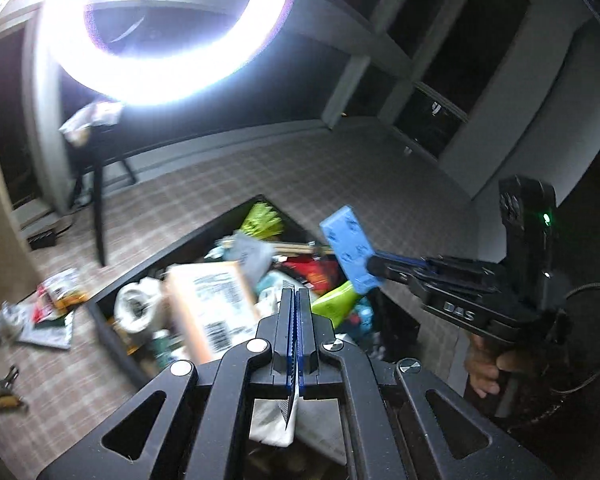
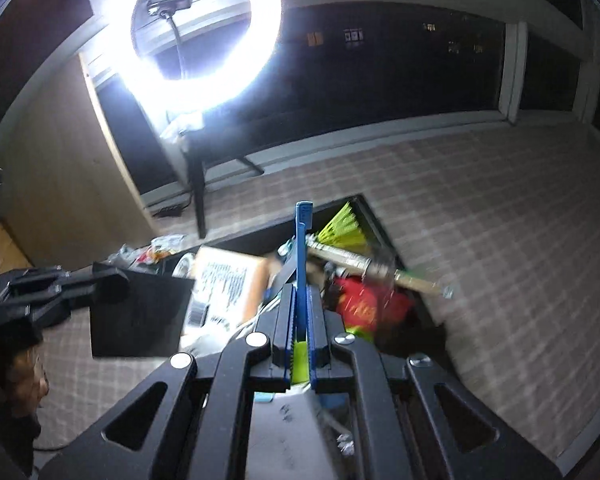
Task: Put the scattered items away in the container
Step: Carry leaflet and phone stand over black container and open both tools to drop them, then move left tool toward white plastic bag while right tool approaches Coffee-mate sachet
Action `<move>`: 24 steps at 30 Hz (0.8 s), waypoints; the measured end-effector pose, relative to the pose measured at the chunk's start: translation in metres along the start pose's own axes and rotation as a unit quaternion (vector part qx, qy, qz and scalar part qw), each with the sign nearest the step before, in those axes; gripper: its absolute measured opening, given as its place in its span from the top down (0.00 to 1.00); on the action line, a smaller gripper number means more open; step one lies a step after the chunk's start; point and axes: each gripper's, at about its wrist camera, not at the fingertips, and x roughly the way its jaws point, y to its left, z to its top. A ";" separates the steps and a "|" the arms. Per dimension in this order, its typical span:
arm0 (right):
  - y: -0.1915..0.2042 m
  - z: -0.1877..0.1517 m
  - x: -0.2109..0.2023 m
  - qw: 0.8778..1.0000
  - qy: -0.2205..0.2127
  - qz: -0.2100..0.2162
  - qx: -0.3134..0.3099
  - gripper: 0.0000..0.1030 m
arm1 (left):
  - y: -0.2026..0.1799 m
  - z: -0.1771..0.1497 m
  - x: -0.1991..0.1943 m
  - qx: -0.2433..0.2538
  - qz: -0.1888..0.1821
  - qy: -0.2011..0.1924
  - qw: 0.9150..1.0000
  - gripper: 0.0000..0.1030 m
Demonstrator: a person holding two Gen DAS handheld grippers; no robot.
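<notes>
A dark open container (image 1: 112,292) on the checked floor is full of mixed items: a cardboard box (image 1: 212,304), tape roll (image 1: 136,308), green brush (image 1: 260,220), red packet (image 1: 316,272). My left gripper (image 1: 296,296) is shut on a thin dark flat card, seen edge-on; in the right wrist view the card (image 2: 140,316) is a black square held at the left. My right gripper (image 2: 299,288) is shut on a flat blue block (image 2: 301,248), held above the container; the block (image 1: 350,248) also shows in the left wrist view.
Loose packets and papers (image 1: 52,304) and a bunch of keys (image 1: 2,388) lie on the floor left of the container. A bright ring light (image 1: 168,32) on a tripod (image 1: 98,208) stands behind. Windows and a wall lie beyond.
</notes>
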 end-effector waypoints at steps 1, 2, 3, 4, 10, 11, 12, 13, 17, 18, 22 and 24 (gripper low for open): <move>-0.002 0.004 0.004 1.000 0.001 0.002 -0.004 0.95 | -0.005 0.003 0.005 0.004 0.002 0.000 1.000 0.99; -0.005 0.009 0.008 1.000 0.003 -0.004 -0.001 0.93 | -0.008 0.005 0.010 0.007 0.007 0.001 1.000 0.93; -0.006 0.011 0.008 1.000 0.004 -0.009 0.003 0.84 | -0.010 0.008 0.015 0.006 0.011 0.006 1.000 0.86; -0.009 0.013 0.010 1.000 0.006 -0.015 0.011 0.79 | -0.011 0.010 0.017 0.004 0.014 0.009 1.000 0.75; -0.013 0.015 0.004 1.000 -0.011 -0.011 0.014 0.68 | 0.000 0.009 0.007 -0.002 0.038 -0.007 0.999 0.75; -0.012 0.015 0.005 1.000 -0.010 -0.005 0.017 0.68 | 0.003 0.008 0.005 -0.005 0.040 -0.008 0.999 0.75; -0.012 0.015 0.007 1.000 -0.009 -0.003 0.018 0.68 | 0.007 0.006 0.003 -0.009 0.043 -0.009 0.999 0.75; -0.010 0.015 0.009 1.000 -0.007 0.002 0.017 0.68 | 0.012 0.003 0.000 -0.013 0.049 -0.011 0.999 0.75; 0.009 0.015 0.014 1.000 0.000 0.020 0.002 0.68 | 0.037 -0.011 -0.013 -0.036 0.073 -0.012 0.997 0.75; 0.014 0.015 0.016 1.000 0.002 0.025 -0.003 0.68 | 0.047 -0.017 -0.018 -0.044 0.081 -0.013 0.996 0.75; 0.053 0.017 0.027 0.998 0.015 0.050 -0.035 0.68 | 0.089 -0.041 -0.040 -0.079 0.119 -0.020 0.990 0.75; 0.075 0.018 0.037 0.996 0.026 0.065 -0.052 0.68 | 0.118 -0.054 -0.053 -0.101 0.140 -0.020 0.985 0.75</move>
